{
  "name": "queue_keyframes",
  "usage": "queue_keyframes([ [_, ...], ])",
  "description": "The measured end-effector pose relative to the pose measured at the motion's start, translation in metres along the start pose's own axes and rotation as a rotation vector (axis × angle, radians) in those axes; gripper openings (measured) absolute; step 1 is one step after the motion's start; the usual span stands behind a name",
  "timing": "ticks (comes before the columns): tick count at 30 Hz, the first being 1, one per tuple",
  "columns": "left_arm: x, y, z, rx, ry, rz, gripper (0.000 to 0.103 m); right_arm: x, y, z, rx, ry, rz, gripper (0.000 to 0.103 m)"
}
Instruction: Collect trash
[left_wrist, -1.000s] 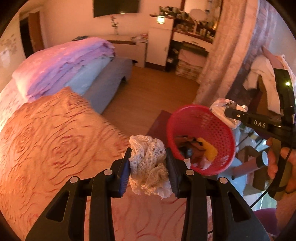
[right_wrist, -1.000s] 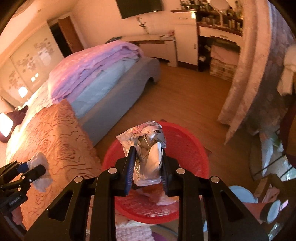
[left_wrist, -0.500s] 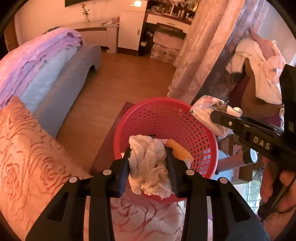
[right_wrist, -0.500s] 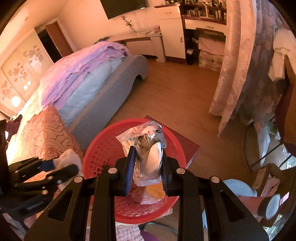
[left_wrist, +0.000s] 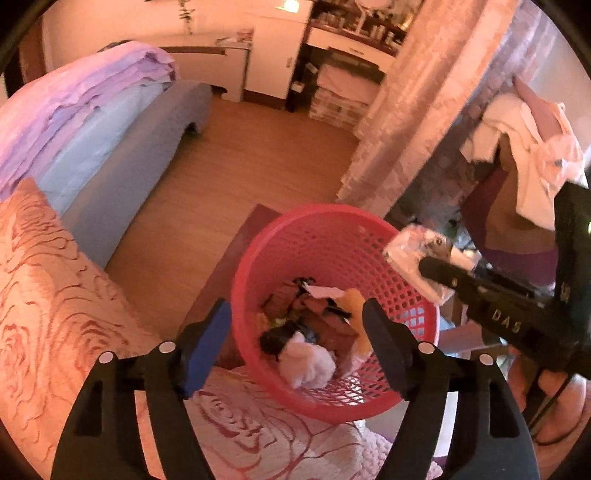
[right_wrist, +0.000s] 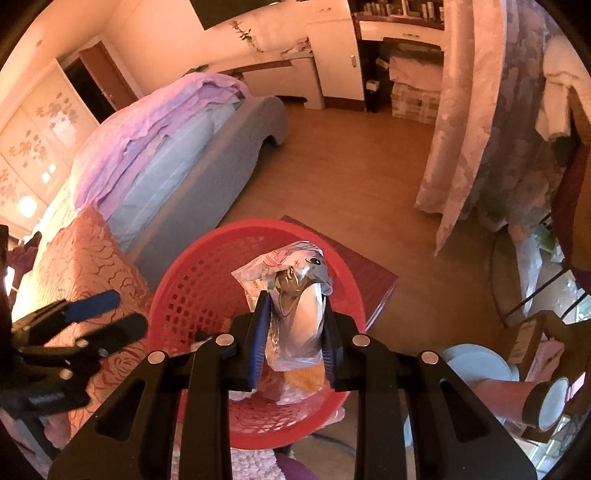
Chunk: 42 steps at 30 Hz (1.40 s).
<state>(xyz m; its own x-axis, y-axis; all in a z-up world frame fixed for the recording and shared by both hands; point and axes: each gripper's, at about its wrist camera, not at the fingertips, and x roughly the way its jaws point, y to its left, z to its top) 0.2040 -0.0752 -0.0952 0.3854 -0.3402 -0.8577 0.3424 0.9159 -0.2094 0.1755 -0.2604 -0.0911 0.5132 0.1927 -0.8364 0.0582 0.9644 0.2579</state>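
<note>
Left wrist: one red basket (left_wrist: 332, 236), two grippers.

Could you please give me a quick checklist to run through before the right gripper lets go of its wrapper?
1. Right gripper shut on the plastic wrapper: ok.
2. Wrapper above the red basket opening: ok in the right wrist view.
3. Left gripper clear of the drop path, jaws opening with nothing between them: ok.
4. White wad already inside the basket: ok.
5. Basket standing steady: cannot tell, its base is hidden.
</note>
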Motion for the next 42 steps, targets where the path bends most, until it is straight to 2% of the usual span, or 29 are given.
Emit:
queue_keyframes([
  [6,-0.016,0.018,-0.001,-0.040,-0.040,0.058,0.074,0.007,0.009,0.001,-0.018,0.015,0.033,0.030],
  [11,-0.024,0.022,-0.004,-0.043,-0.054,0.084,0.075,0.002,0.018,0.001,-0.022,-0.001,0.059,0.048],
  [15,-0.031,0.022,-0.007,-0.030,-0.069,0.104,0.076,-0.009,0.021,0.001,-0.022,-0.036,0.048,0.059],
  [17,-0.037,0.022,-0.010,-0.026,-0.082,0.117,0.078,-0.015,0.022,0.000,-0.024,-0.054,0.038,0.070],
  [20,-0.046,0.024,-0.014,-0.017,-0.105,0.140,0.080,-0.028,0.024,-0.004,-0.034,-0.107,0.020,0.083],
  [23,-0.056,0.025,-0.018,-0.009,-0.124,0.167,0.082,-0.044,0.027,-0.010,-0.042,-0.174,0.009,0.091],
  [27,-0.071,0.023,-0.026,0.003,-0.154,0.212,0.083,-0.062,0.030,-0.020,-0.059,-0.221,-0.005,0.096],
  [37,-0.110,0.021,-0.055,0.009,-0.246,0.310,0.086,-0.089,0.045,-0.047,-0.063,-0.257,-0.058,0.096],
  [42,-0.122,0.019,-0.073,0.004,-0.262,0.311,0.086,-0.099,0.066,-0.061,-0.108,-0.273,-0.071,0.096],
])
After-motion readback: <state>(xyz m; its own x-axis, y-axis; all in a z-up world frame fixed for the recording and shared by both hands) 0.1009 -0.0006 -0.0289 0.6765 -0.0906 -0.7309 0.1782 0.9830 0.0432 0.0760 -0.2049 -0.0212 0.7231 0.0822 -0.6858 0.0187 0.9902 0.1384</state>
